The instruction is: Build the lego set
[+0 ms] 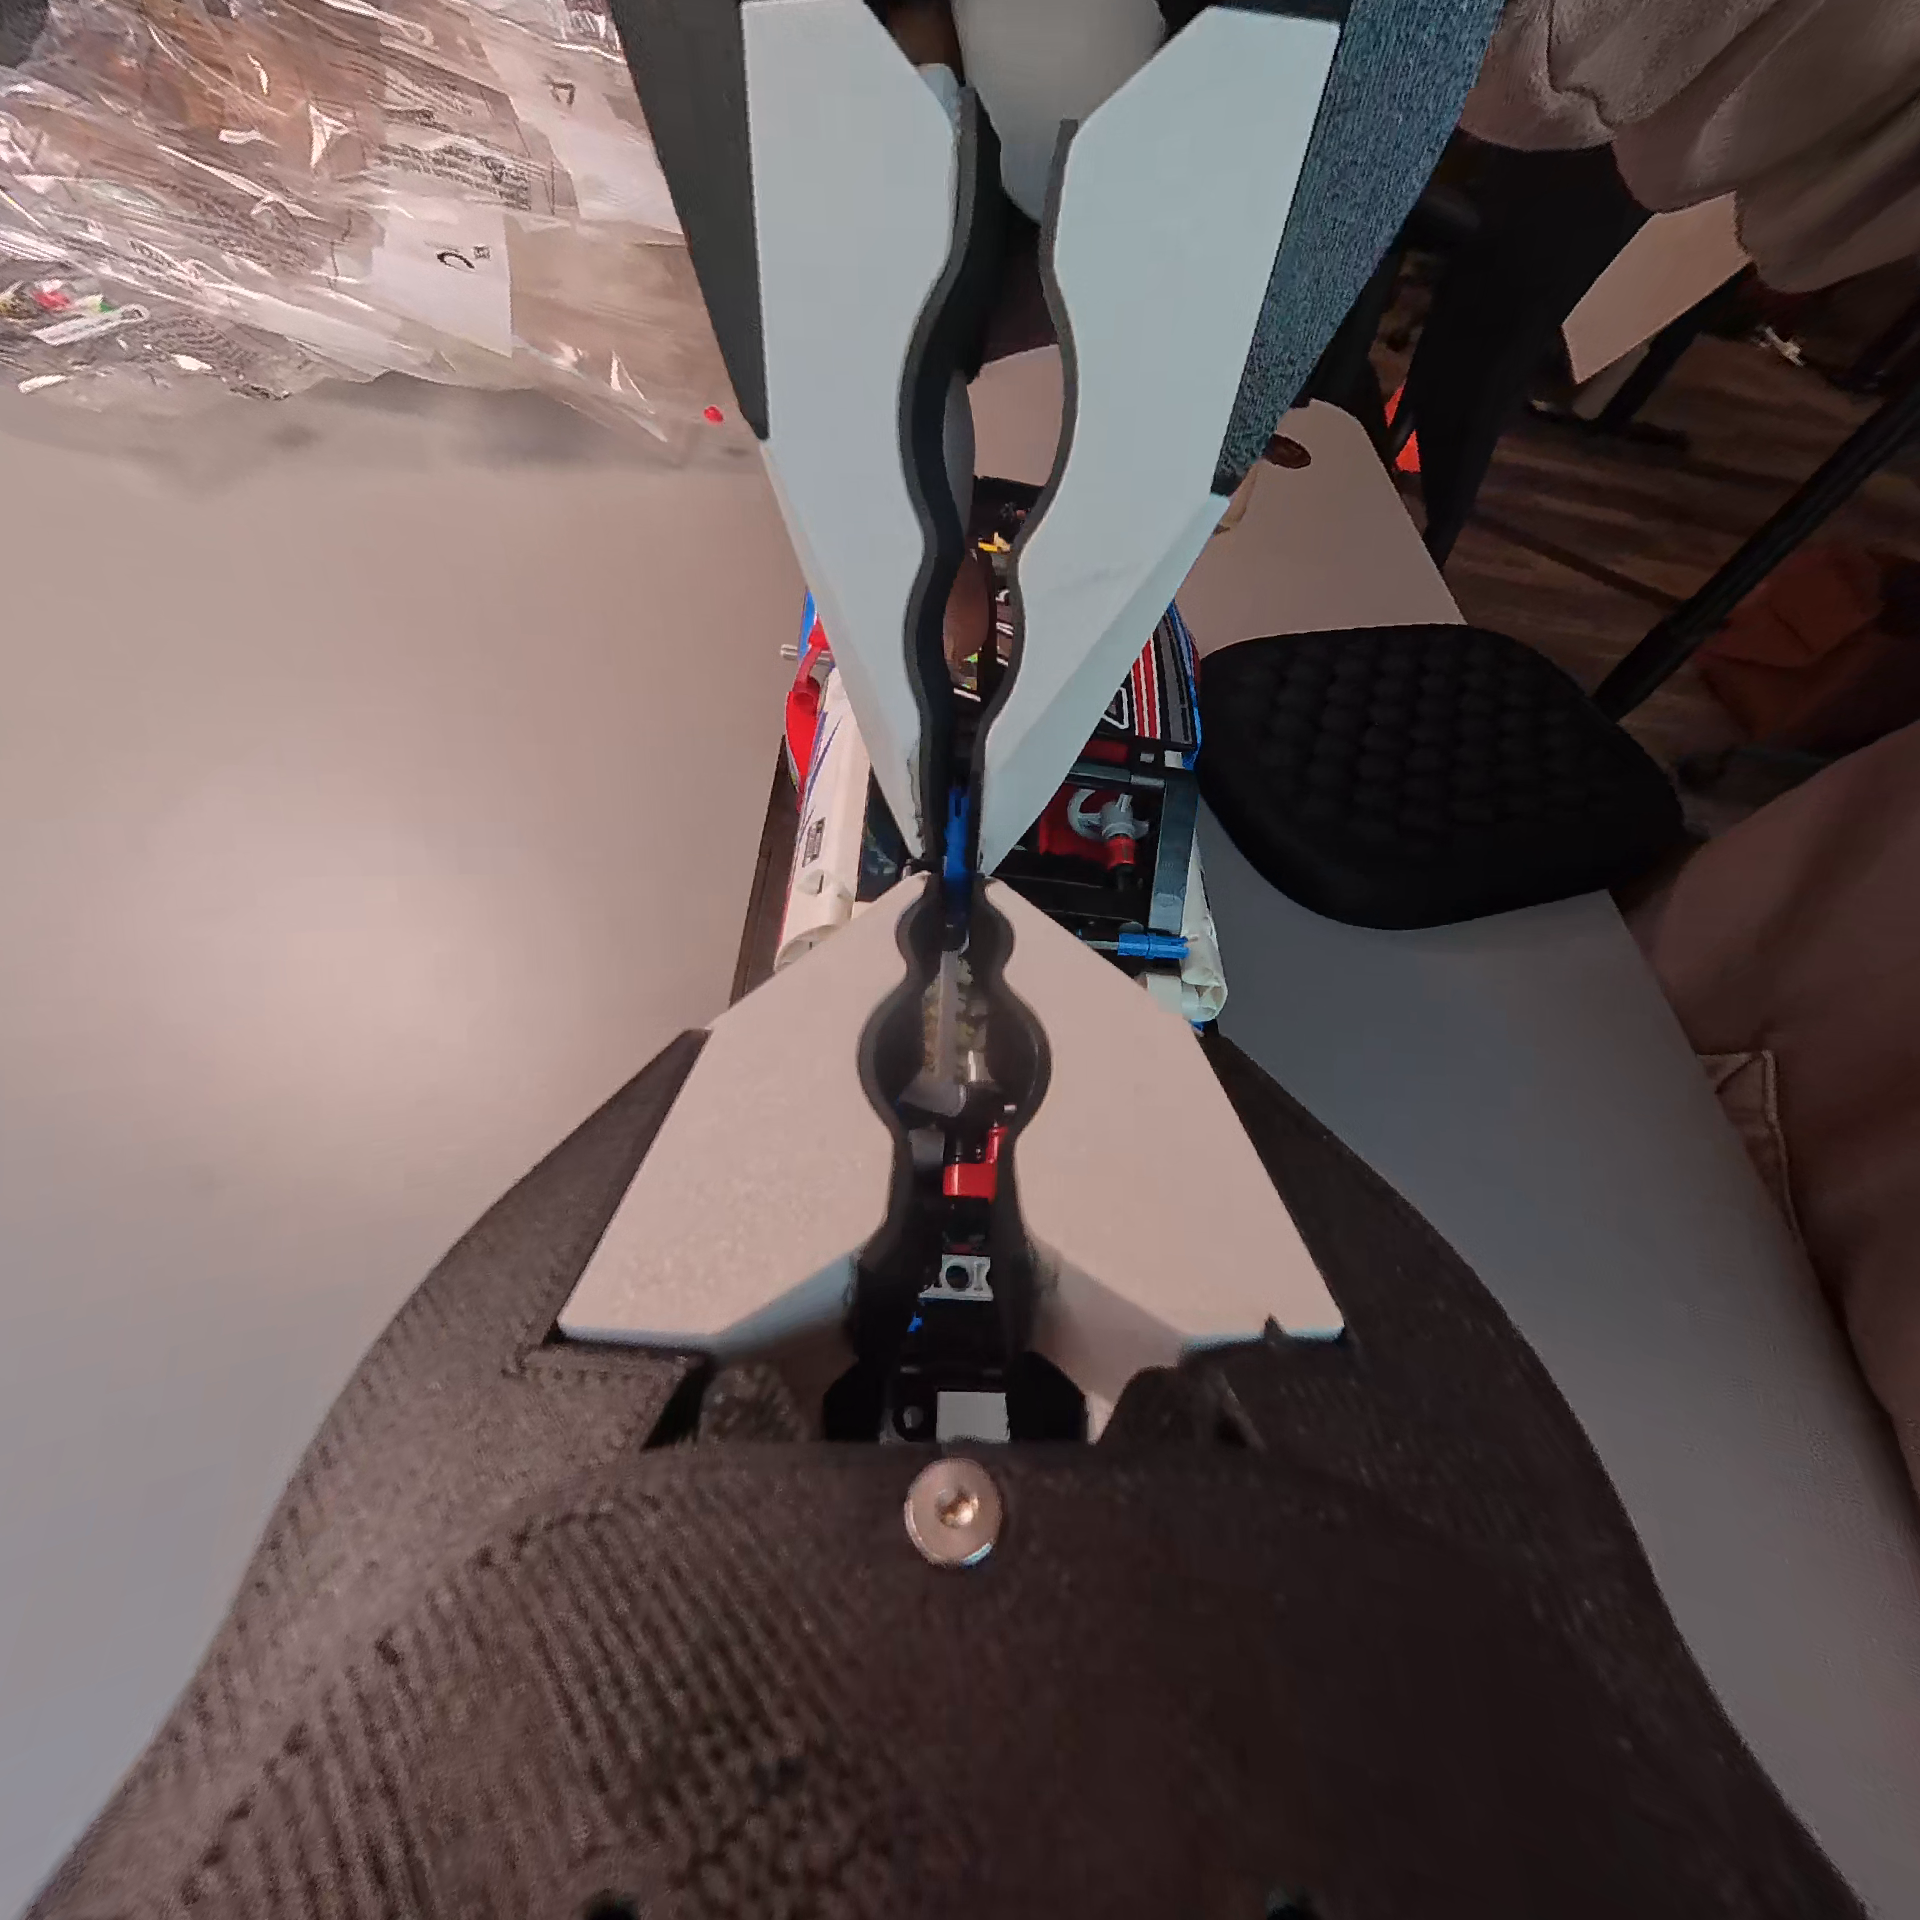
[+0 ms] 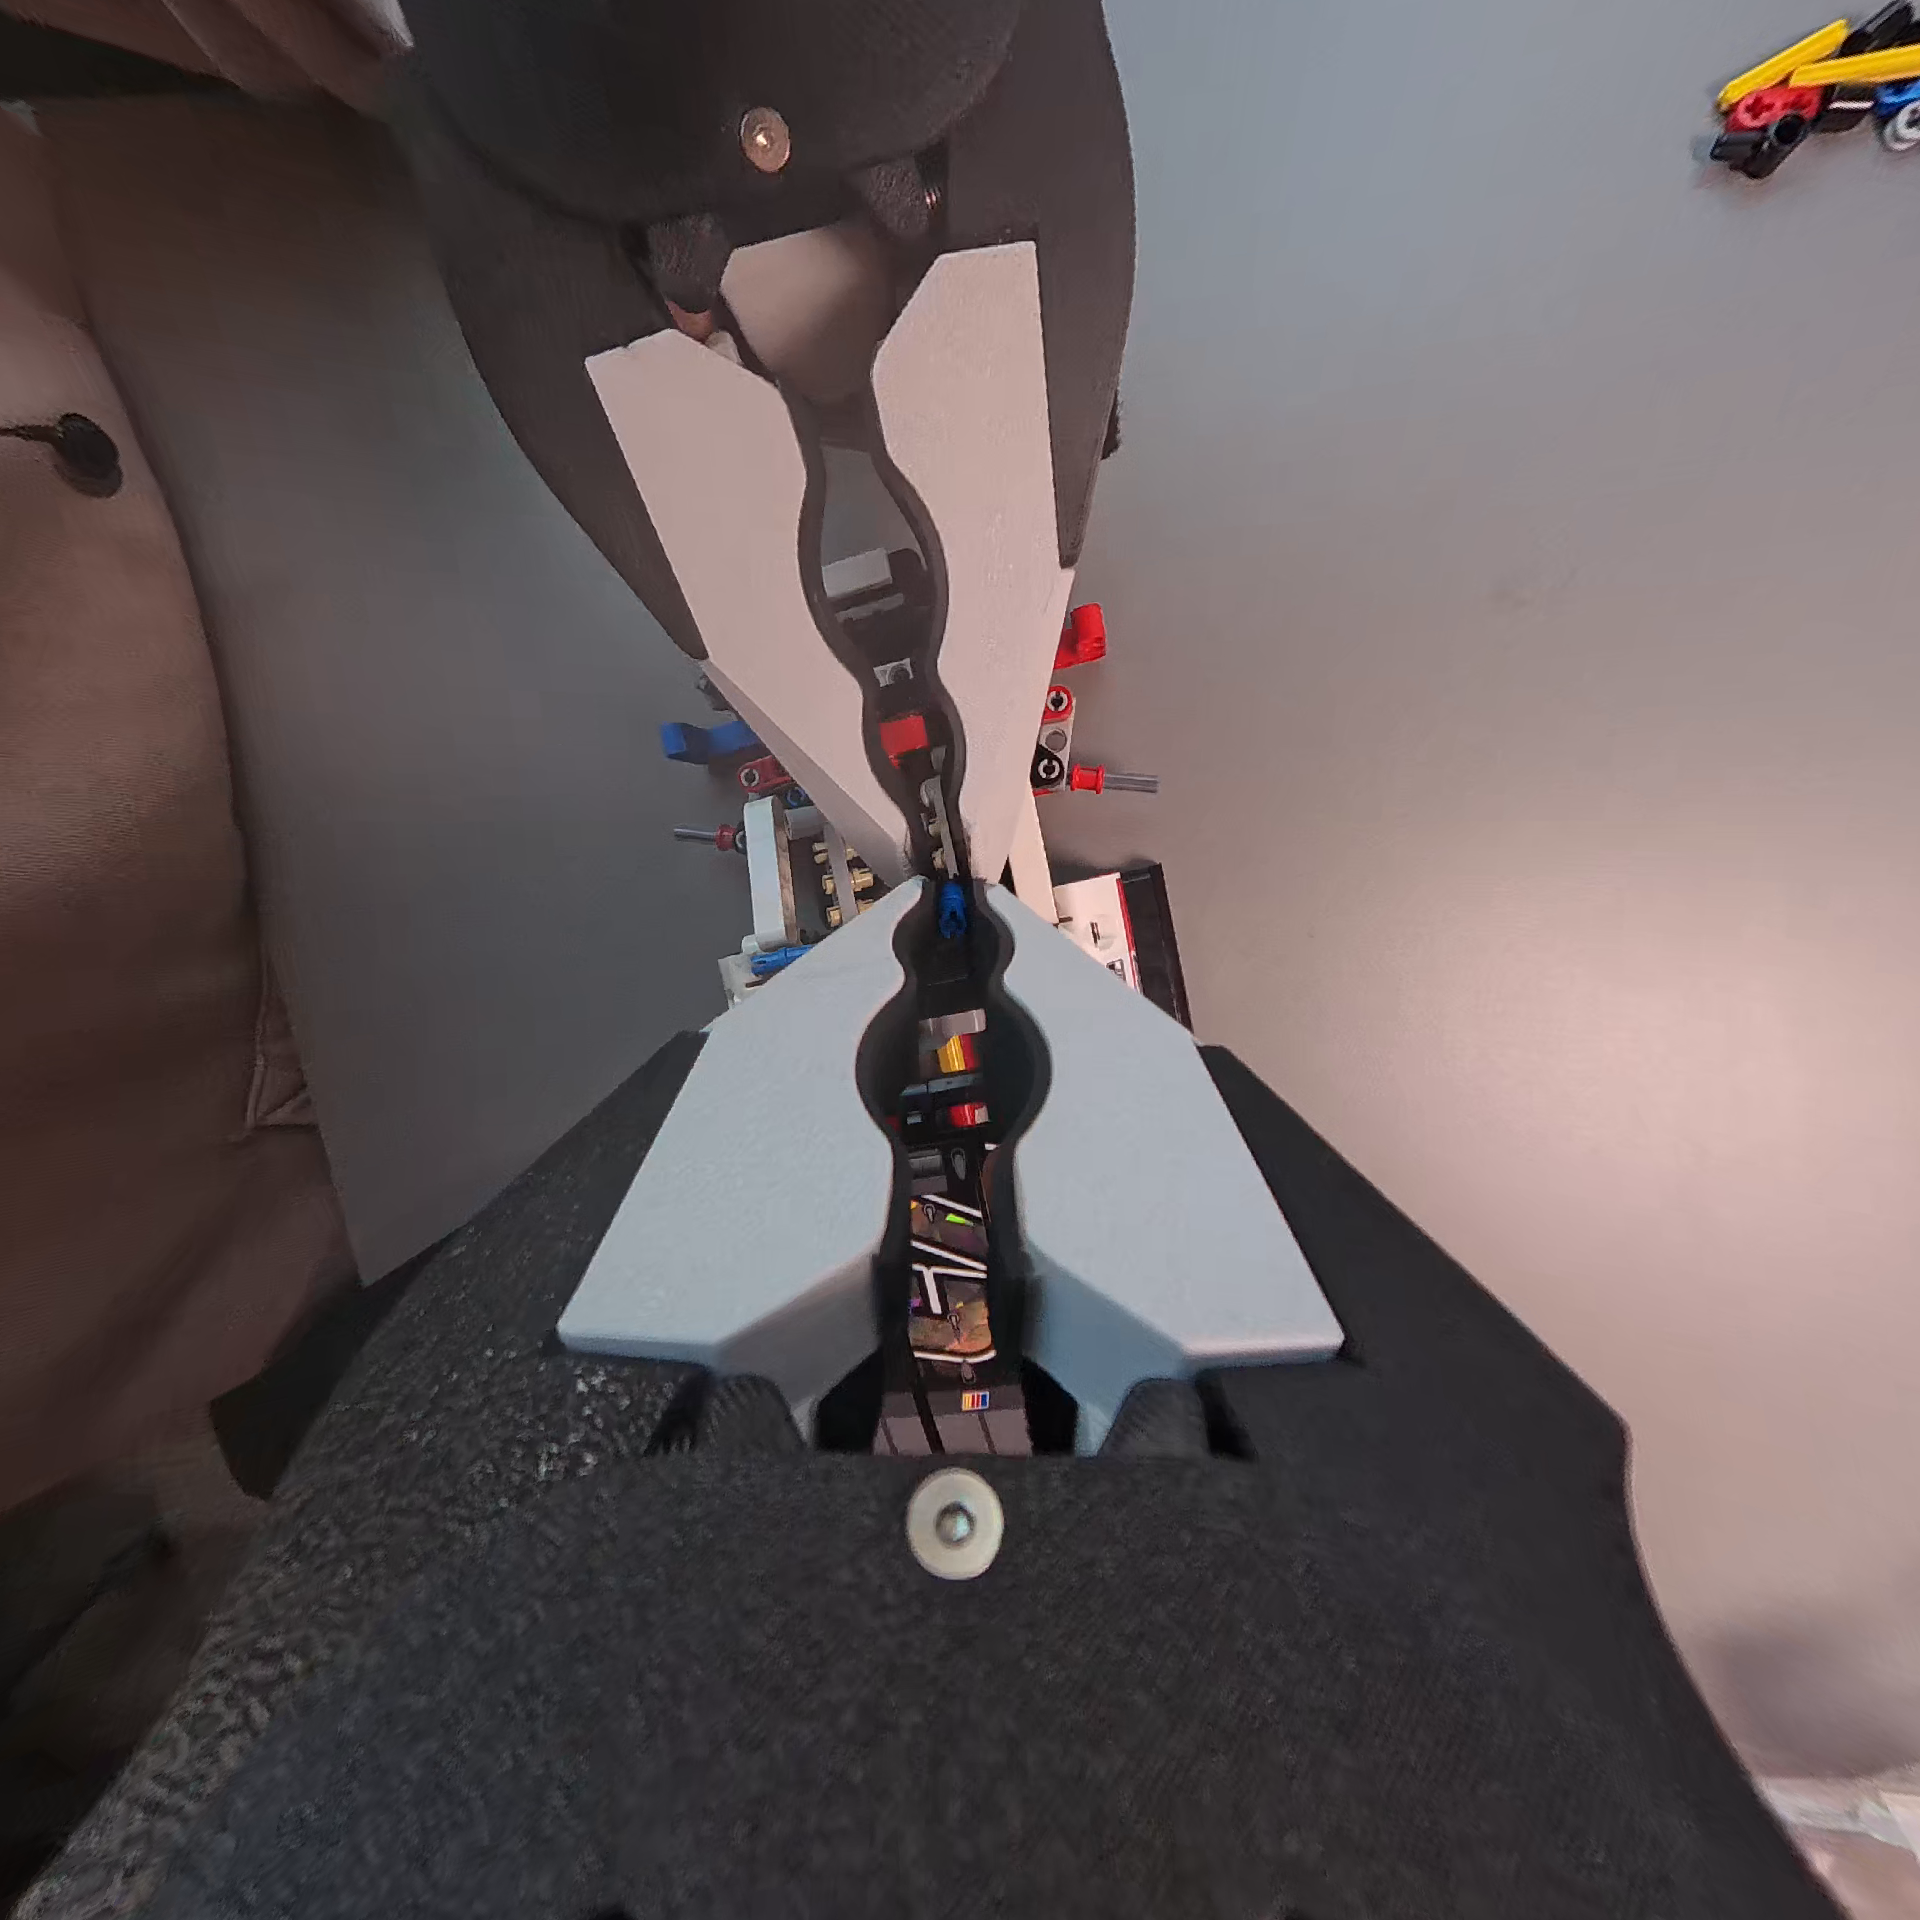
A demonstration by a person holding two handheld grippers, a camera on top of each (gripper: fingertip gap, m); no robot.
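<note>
The left gripper (image 1: 951,883) and right gripper (image 2: 951,894) meet tip to tip above the mostly hidden model (image 2: 790,883) on the table (image 2: 1455,935), both pinching one blue pin (image 2: 952,907), loose parts (image 2: 1818,94) far right.

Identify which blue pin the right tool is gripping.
The blue pin pinched at the tips of the right tool. The other blue pin sticks sideways from the model, ungripped.
</note>
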